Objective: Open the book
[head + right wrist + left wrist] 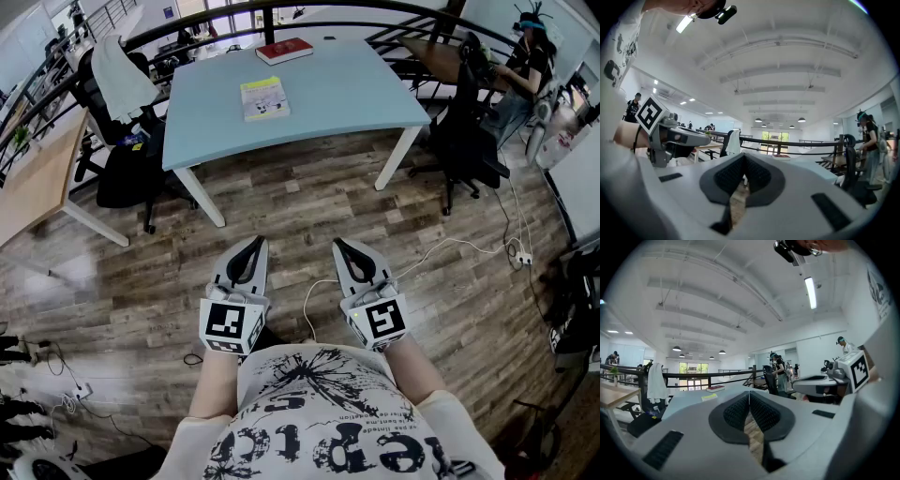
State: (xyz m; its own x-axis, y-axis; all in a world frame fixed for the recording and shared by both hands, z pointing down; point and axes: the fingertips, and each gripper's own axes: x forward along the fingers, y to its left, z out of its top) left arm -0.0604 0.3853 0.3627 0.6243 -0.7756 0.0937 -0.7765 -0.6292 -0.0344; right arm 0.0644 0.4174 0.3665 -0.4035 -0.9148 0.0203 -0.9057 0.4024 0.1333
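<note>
Two closed books lie on the light blue table: a yellow-green one near its middle and a red one at its far edge. In the left gripper view the yellow-green book and the red book show small and far off. My left gripper and right gripper are held side by side close to my body, over the wooden floor, well short of the table. Both point level toward it. Each has its jaws shut with nothing between them.
Black office chairs stand left of the table, one draped with a white cloth; another chair stands at its right. A wooden desk is at far left. A person sits at back right. Cables trail over the floor.
</note>
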